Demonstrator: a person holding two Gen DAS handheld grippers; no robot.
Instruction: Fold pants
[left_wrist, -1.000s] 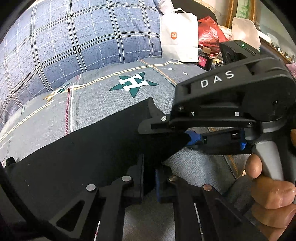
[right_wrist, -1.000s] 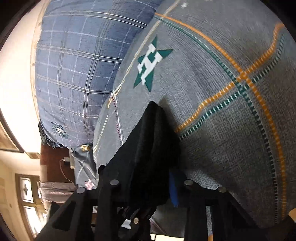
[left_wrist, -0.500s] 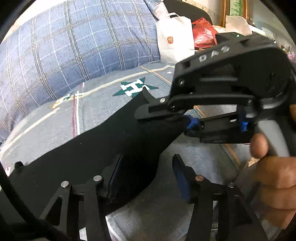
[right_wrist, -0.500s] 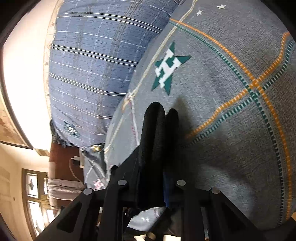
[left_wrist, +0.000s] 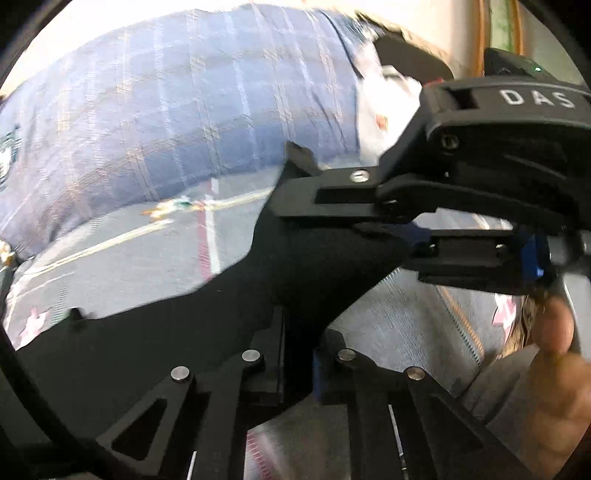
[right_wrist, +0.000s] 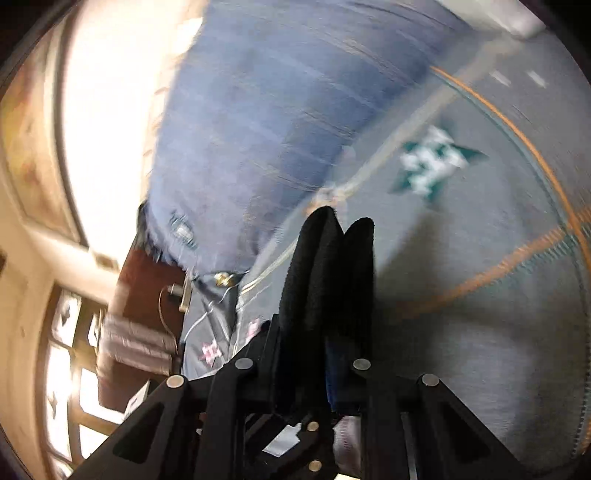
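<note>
The black pants (left_wrist: 155, 354) are held up off the bed (left_wrist: 122, 254), stretched between the two tools with the grey patterned bedspread underneath them. The left hand-held gripper (left_wrist: 299, 354) has its jaws closing, drawn in narrow on the near edge of the pants, the cloth pinched between its blue pads. From there the fabric runs up and away to the right hand-held gripper (left_wrist: 388, 221), which comes in from the side with its upper finger laid over the top of the cloth and a hand (left_wrist: 554, 387) gripping its handle.

Seen from the right wrist, the right hand-held gripper (right_wrist: 325, 354) is clamped narrow on a doubled fold of the pants (right_wrist: 325, 266), two rounded ridges of cloth standing up from between its fingers. Beyond the pants on the bed sits a big blue plaid pillow (left_wrist: 177, 107), and the green star print (right_wrist: 432, 166) on the bedspread lies past the fold, off to one side. A white paper bag (left_wrist: 384, 118) shows behind the pillow's end, blurred
</note>
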